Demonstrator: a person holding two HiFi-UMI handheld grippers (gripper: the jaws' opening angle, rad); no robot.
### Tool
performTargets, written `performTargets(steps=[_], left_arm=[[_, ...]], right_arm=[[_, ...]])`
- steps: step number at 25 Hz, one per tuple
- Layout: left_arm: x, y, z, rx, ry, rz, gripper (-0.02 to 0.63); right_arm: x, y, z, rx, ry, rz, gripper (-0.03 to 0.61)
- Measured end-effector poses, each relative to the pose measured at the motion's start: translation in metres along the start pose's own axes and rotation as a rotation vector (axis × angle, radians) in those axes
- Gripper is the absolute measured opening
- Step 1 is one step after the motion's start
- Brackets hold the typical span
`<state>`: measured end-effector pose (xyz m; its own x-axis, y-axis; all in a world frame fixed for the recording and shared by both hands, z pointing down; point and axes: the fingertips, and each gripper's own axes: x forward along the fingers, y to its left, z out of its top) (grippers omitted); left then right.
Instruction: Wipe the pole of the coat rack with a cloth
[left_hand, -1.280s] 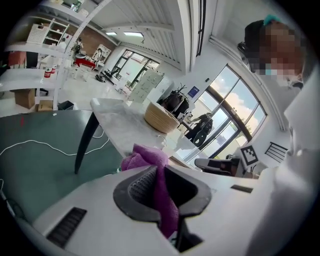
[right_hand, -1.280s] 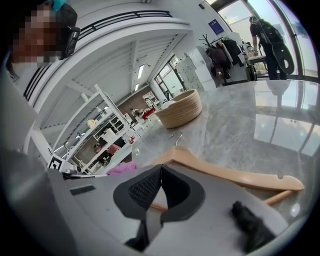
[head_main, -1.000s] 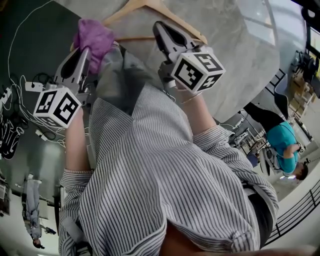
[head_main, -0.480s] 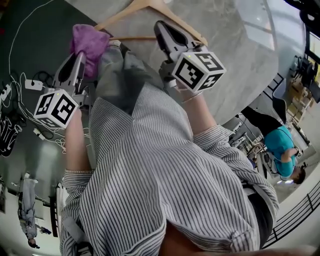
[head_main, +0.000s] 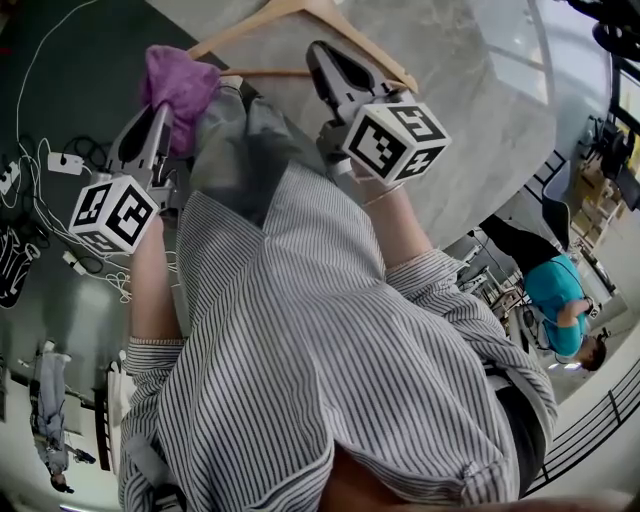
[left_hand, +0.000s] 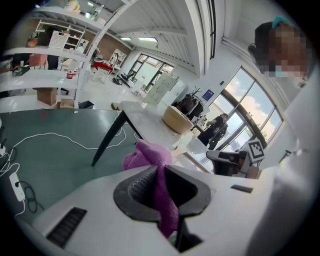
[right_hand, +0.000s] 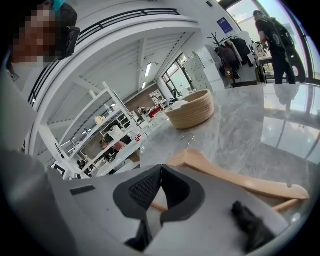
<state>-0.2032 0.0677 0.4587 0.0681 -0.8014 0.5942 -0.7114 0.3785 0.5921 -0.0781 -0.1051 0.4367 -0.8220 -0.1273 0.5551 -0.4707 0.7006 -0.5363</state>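
The left gripper (head_main: 160, 112) is clamped on the purple cloth (head_main: 180, 80); in the left gripper view the fabric is pinched between the two dark pads (left_hand: 137, 187) and hangs out below them, with a bunch of it standing above. The cloth is held in the air over the near edge of the grey marble table (head_main: 480, 90), close to the left end of the wooden hanger (head_main: 245, 28) that lies on it. Compared with a second ago, the cloth has moved only a little to the left, away from the hanger's end, and the left gripper has hardly shifted. The right gripper (head_main: 320, 55) stays where it was, above the hanger, its jaws pressed together with nothing between them. Behind it on the table stands a woven basket (right_hand: 192, 110). White cables (head_main: 50, 160) lie on the dark floor at the left.
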Motion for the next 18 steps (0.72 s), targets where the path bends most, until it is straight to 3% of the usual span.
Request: performTargets(steps=[18], left_arm=[[0.044, -0.035, -0.012, 0.105, 0.116, -0.089, 0.051]], right_arm=[[-0.033, -0.062, -0.037, 0.071, 0.023, -0.162, 0.014]])
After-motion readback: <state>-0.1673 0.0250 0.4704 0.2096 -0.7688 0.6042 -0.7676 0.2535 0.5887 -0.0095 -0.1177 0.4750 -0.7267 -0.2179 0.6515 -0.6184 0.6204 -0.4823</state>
